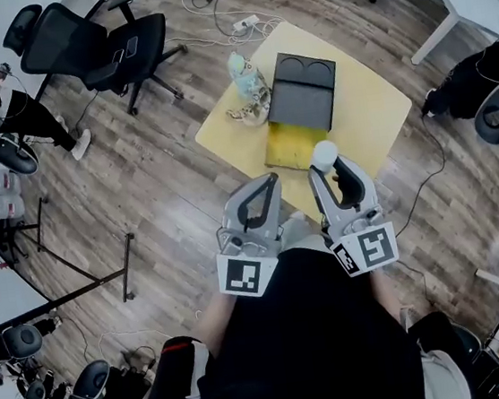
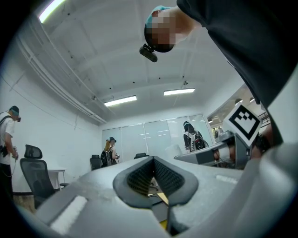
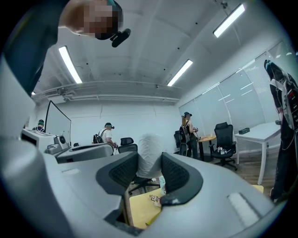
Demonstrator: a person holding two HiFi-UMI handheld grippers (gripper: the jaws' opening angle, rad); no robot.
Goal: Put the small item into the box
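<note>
Small item held, not yet in the box.
The right gripper's point(image 1: 326, 167) jaws clench the white small item point(image 1: 323, 152) at the near edge of the yellow bench point(image 1: 373, 106). The left gripper's point(image 1: 271, 181) jaws are pressed together, empty. Ahead the open box point(image 1: 292, 144) lies on the bench, so placing and release remain. Beyond are wood floor point(image 1: 158, 187) and office chairs point(image 1: 90, 42).

This is an open-plan office: black swivel chairs point(image 1: 95, 41) stand on a wood-plank floor point(image 1: 140, 189) strewn with cables and a power strip point(image 1: 244, 23). A white desk point(image 3: 259, 133), glass partition walls point(image 2: 139, 139) and ceiling strip lights point(image 3: 181, 72) complete the room.
</note>
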